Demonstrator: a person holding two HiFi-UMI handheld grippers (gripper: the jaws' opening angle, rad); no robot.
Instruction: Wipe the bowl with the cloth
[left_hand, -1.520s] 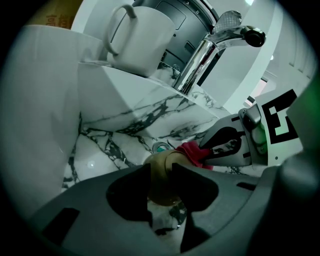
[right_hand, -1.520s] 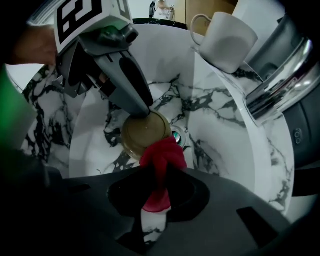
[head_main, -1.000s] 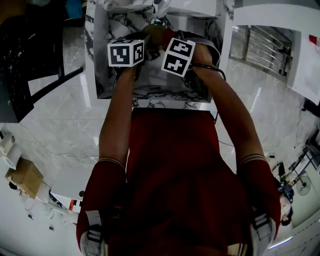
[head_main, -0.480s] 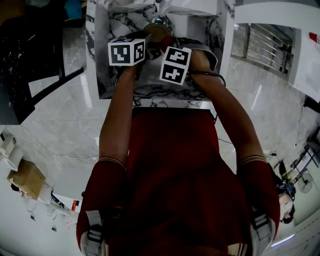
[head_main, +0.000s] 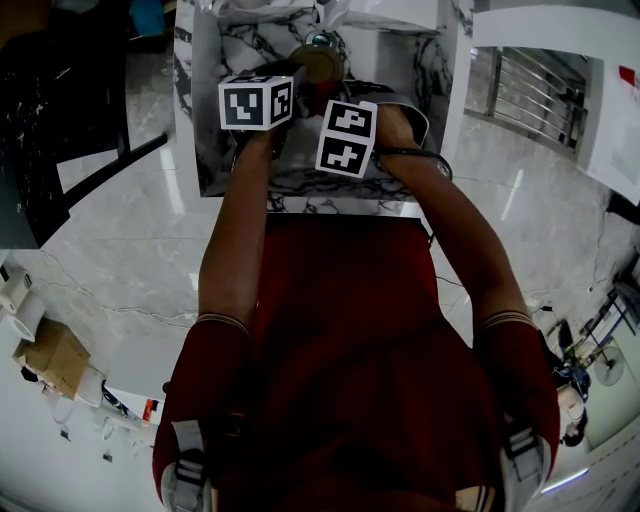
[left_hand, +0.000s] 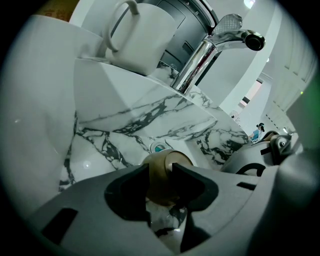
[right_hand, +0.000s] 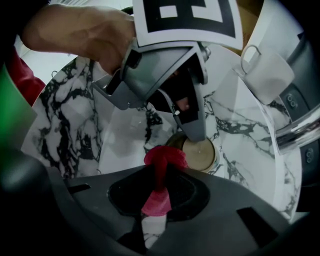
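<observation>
Red cloth (right_hand: 161, 162): pinched tight between the right gripper (right_hand: 156, 192) jaws.
Tan bowl (left_hand: 162, 167): wall clamped by the left gripper (left_hand: 161, 192).

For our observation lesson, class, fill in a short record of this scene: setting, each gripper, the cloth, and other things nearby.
Setting: marble sink
Left gripper: shut on the rim of the tan bowl, held over the sink
Right gripper: shut on the red cloth
Cloth position: at the bowl's rim; contact unclear
Nearby: white mug, chrome tap
</observation>
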